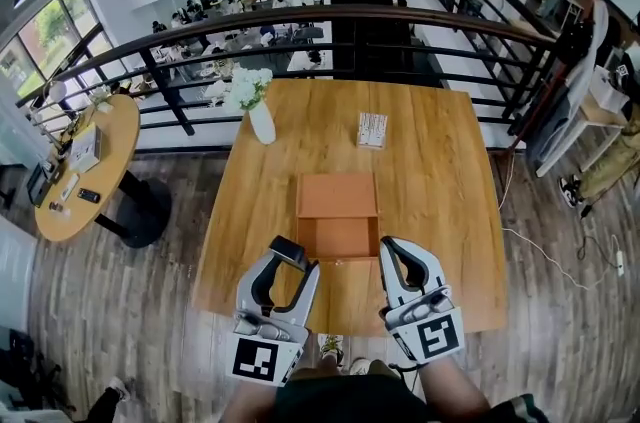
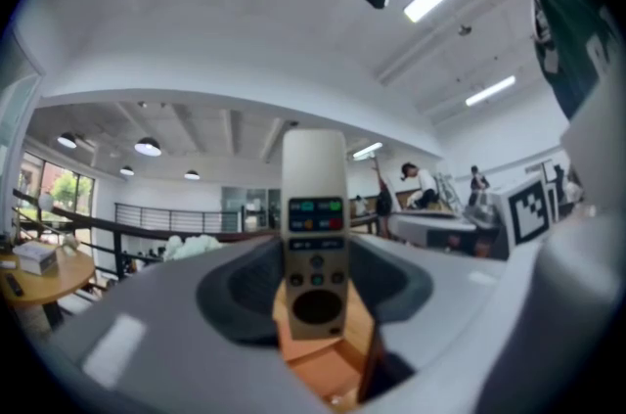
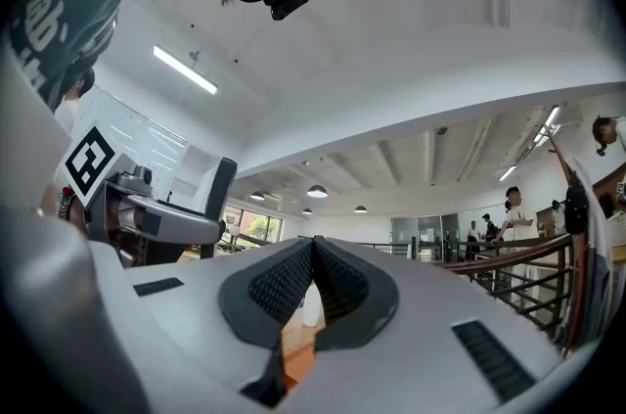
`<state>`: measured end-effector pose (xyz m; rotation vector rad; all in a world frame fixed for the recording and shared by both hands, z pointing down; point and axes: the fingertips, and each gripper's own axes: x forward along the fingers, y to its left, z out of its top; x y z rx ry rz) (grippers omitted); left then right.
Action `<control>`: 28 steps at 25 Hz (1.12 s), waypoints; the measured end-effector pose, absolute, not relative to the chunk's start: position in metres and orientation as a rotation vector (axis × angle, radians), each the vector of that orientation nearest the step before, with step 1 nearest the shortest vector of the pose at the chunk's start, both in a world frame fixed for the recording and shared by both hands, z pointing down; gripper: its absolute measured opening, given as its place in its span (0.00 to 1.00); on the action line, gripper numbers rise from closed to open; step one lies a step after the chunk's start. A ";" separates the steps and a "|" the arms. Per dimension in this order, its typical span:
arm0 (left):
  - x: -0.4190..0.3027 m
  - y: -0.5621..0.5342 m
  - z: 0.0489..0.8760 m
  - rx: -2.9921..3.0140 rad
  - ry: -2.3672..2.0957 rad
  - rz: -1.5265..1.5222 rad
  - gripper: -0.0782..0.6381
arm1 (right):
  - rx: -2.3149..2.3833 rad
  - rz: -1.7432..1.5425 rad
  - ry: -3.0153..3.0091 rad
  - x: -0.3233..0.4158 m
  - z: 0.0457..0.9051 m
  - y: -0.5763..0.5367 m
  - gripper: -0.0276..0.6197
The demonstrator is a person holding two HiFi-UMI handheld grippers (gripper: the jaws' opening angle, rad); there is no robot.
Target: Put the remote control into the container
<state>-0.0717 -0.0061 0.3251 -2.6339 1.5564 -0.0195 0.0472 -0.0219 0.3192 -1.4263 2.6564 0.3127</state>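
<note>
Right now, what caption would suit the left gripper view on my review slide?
Left tongs grip the remote control upright, orange container just beyond.

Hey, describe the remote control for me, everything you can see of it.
The remote control is a slim, pale cream bar that looks like plastic. Its button face shows two rows of coloured keys, green and red among them, then small round keys and a large dark round pad. It stands upright, clamped between the fingers of the left gripper, with the orange container showing below it.

Left gripper [image 1: 296, 258] in wide grip; right gripper [image 1: 388, 249] fingers [image 3: 284, 287] together.
</note>
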 end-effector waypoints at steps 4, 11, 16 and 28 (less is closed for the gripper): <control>-0.078 -0.035 0.319 -2.644 1.555 0.000 0.39 | -1.425 0.348 2.657 0.038 0.312 -0.048 0.07; -0.085 -0.074 0.318 -2.668 1.531 0.029 0.39 | -1.421 0.380 2.675 0.019 0.317 -0.078 0.07; -0.089 -0.093 0.323 -2.698 1.499 0.021 0.39 | -1.419 0.374 2.678 0.010 0.316 -0.094 0.07; -0.101 -0.113 0.336 -2.746 1.409 -0.007 0.39 | -1.511 0.371 2.629 0.006 0.312 -0.116 0.07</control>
